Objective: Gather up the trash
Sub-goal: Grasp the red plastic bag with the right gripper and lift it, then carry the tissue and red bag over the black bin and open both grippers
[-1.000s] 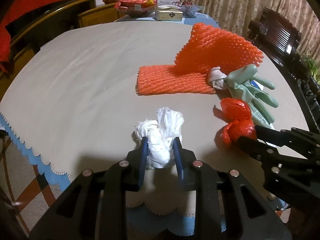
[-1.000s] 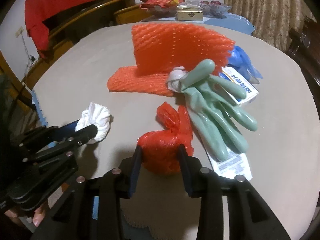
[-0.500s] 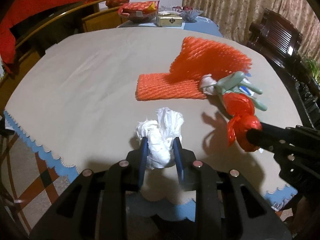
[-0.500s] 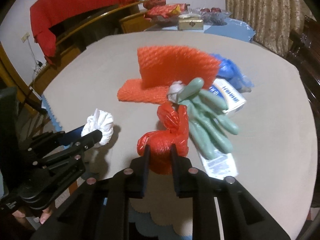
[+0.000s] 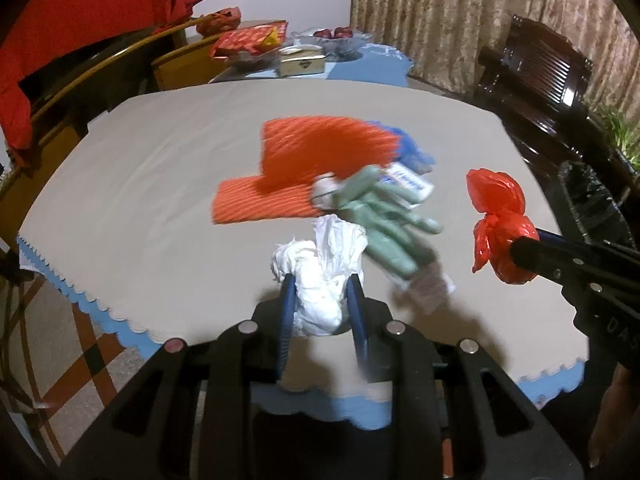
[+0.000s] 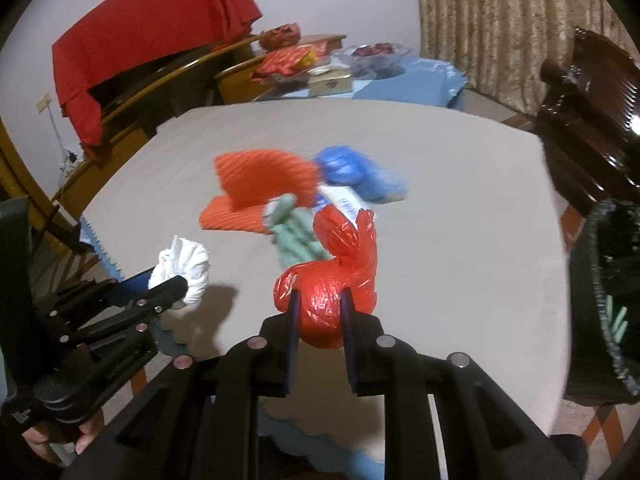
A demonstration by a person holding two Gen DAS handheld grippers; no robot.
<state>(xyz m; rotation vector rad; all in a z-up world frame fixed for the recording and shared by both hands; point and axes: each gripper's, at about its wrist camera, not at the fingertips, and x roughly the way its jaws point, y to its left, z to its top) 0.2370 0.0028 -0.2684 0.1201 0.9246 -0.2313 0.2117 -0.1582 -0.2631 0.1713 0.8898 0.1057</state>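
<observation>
The right gripper (image 6: 319,312) clamps a knotted red plastic bag (image 6: 328,284) between its blue pads, held above the table (image 6: 460,240). At the left, the left gripper (image 6: 176,284) pinches a white crumpled wad (image 6: 184,264), also off the surface. Behind them on the beige cloth lie orange foam netting (image 6: 260,184), a pale green glove (image 6: 296,236), a blue bag (image 6: 352,172) and a printed white packet (image 6: 344,200). A black-lined bin (image 6: 604,300) stands at the right edge.

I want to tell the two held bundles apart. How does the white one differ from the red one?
The white bundle looks like crumpled matte paper or cloth; the red bundle is shiny knotted plastic. The left gripper holds the white one, the right gripper the red one. Both are clamped and lifted off the table.
</observation>
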